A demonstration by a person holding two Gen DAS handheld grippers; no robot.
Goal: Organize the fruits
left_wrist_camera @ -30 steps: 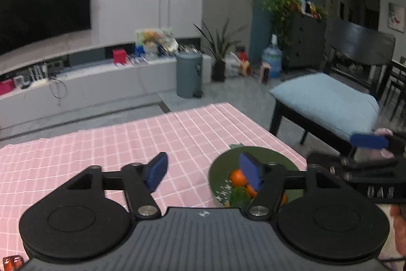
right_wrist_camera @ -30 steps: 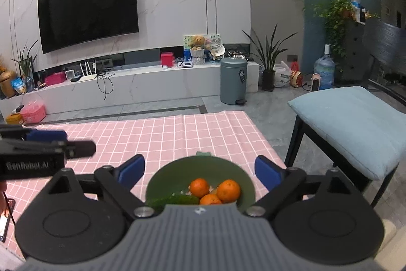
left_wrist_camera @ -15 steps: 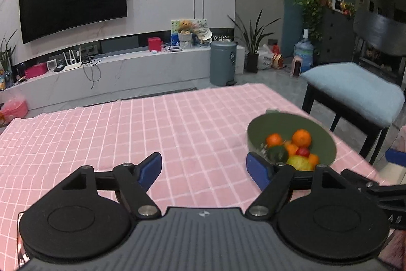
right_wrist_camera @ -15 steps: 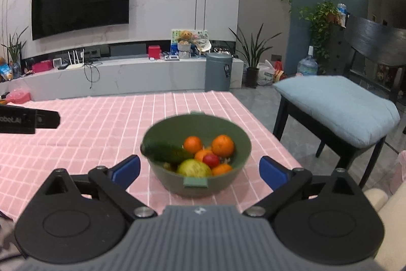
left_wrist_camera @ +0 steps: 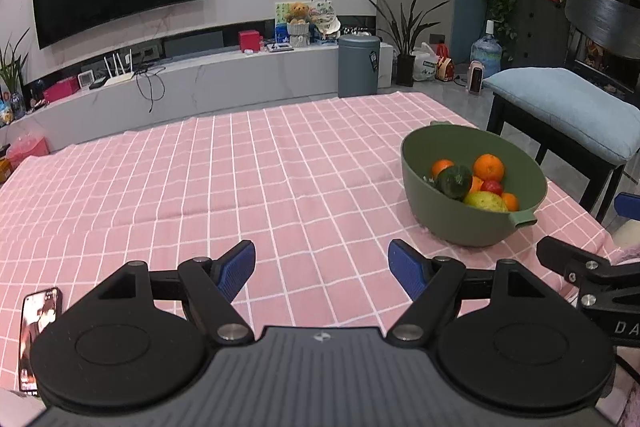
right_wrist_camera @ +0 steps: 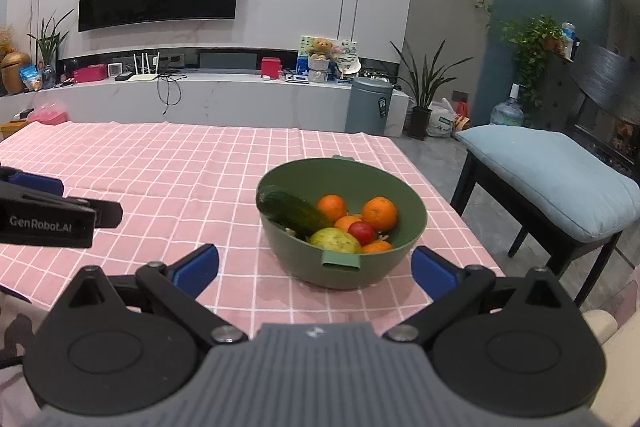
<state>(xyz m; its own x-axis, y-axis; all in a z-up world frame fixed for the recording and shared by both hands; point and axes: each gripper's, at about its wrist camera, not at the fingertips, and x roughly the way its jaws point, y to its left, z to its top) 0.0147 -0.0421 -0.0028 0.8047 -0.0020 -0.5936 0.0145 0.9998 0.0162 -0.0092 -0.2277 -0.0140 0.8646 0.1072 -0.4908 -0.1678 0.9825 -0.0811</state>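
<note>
Both tools lowered, green bowl (right_wrist_camera: 344, 263) near right tool (right_wrist_camera: 316, 269), untouched.

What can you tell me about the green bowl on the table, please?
The green bowl is round, deep, matte, plastic-looking, with a small tab handle on its near rim and another opposite. It stands upright on the pink checked tablecloth near the table's right edge, holding a cucumber, oranges and other fruit. Neither gripper touches it.
</note>
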